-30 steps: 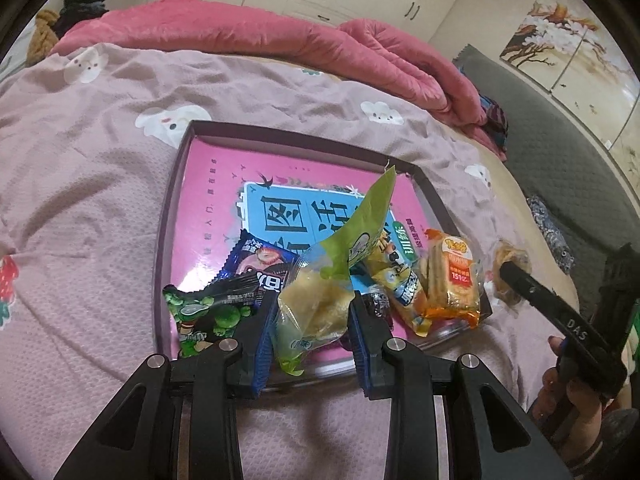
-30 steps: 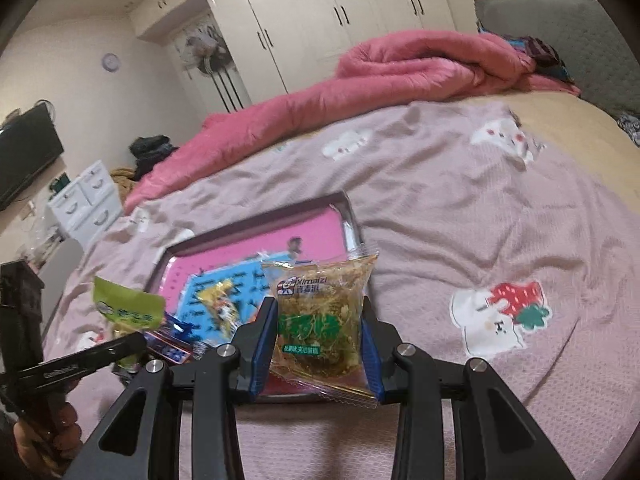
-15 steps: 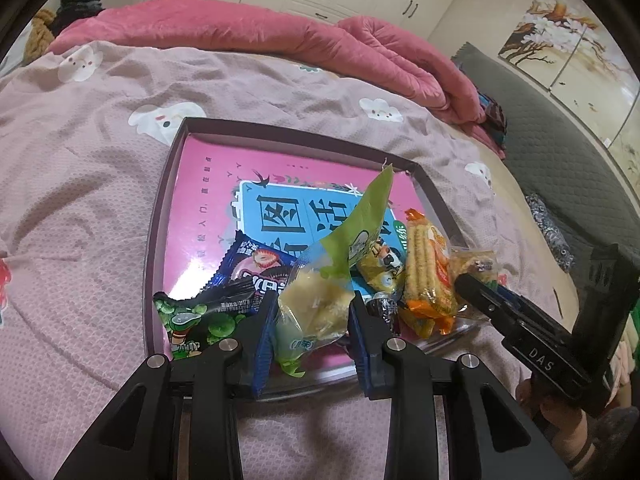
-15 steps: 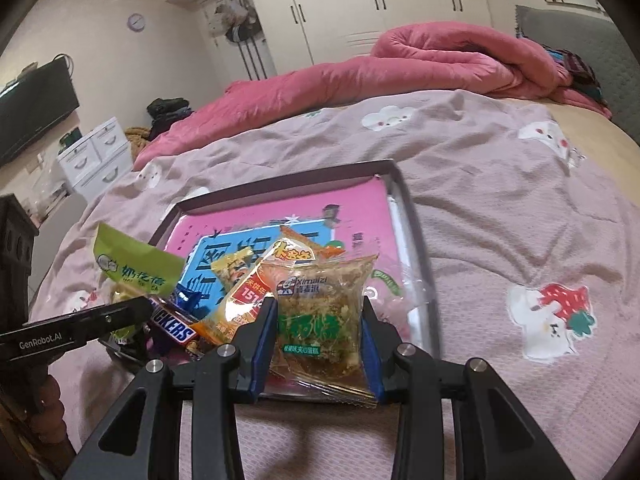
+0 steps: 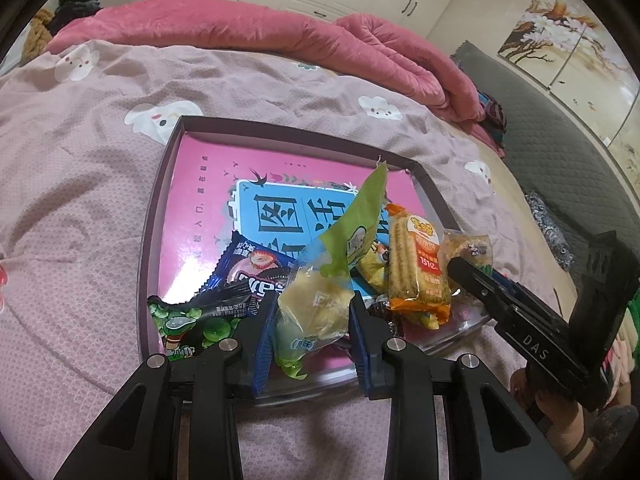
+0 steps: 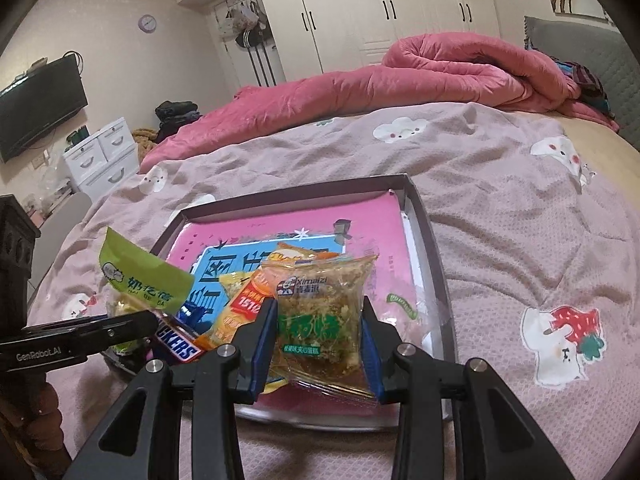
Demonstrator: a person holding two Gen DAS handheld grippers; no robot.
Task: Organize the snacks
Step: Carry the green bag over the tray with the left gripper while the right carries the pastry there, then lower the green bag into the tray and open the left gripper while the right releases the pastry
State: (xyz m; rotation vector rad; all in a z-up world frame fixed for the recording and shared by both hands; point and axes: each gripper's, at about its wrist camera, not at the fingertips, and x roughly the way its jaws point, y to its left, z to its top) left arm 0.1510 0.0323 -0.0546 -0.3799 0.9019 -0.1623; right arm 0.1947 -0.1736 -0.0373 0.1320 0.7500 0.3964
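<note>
Crinkly plastic is clamped in both tongs: a green packet [image 5: 320,312] in the left tongs [image 5: 312,340], a cake packet [image 6: 320,320] in the right tongs [image 6: 320,344], above the tray [image 6: 436,264]; released carelessly, either could be lost over its near edge

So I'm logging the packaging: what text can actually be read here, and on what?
"Ximaizi": clear cake packet in the right gripper.
"KERS": brown Snickers bar.
"151": orange cracker pack.
"DAS": right gripper's side.
"GenRobot.AI": left gripper's side.
Chinese print on the tray and other wrappers: not transcribed.
</note>
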